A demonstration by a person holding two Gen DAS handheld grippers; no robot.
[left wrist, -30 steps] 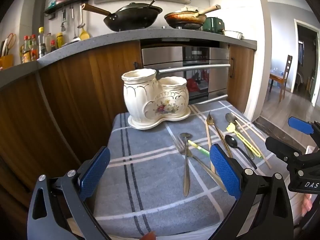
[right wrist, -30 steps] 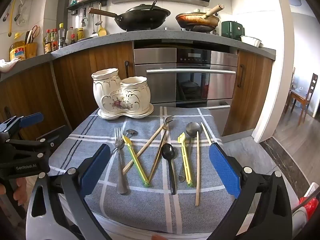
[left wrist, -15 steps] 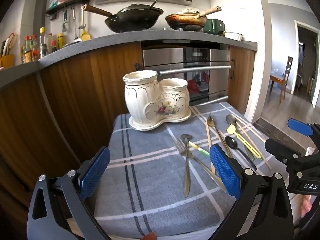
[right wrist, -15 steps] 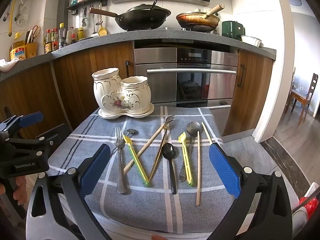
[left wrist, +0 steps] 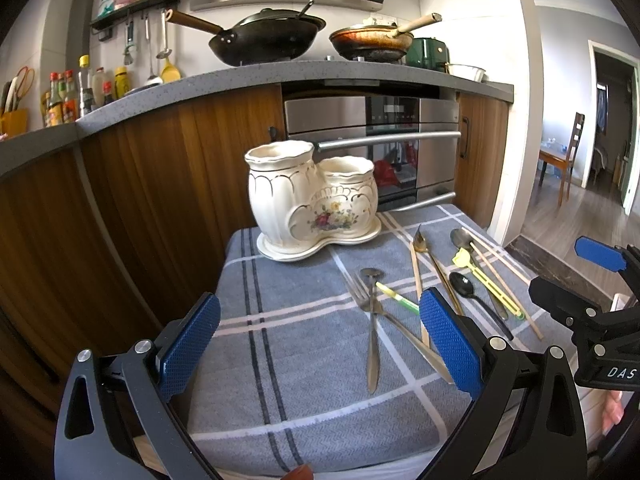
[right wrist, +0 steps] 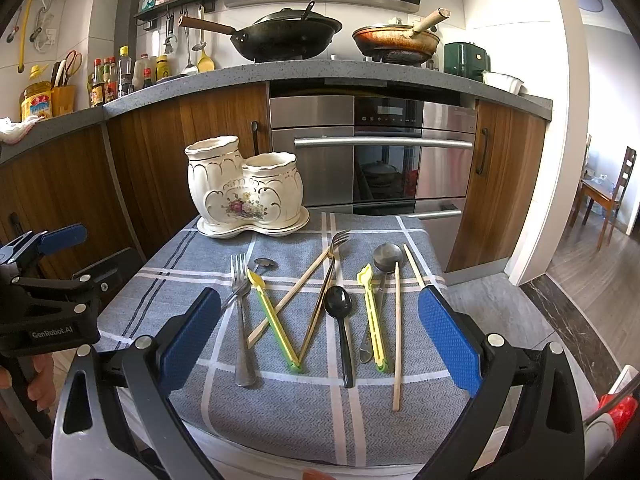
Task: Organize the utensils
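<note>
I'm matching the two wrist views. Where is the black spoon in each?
Left wrist: the black spoon lies right of centre, just beyond the left gripper's right pad.
Right wrist: black spoon near centre, between the gold fork and a yellow-green utensil.
Shared landmark: the white ceramic holder.

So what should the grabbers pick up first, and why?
Probably lower the right gripper onto the black spoon. Both jaws are open and empty, the spoon lies between the right fingers, and the ceramic holder has nothing sticking out.
</note>
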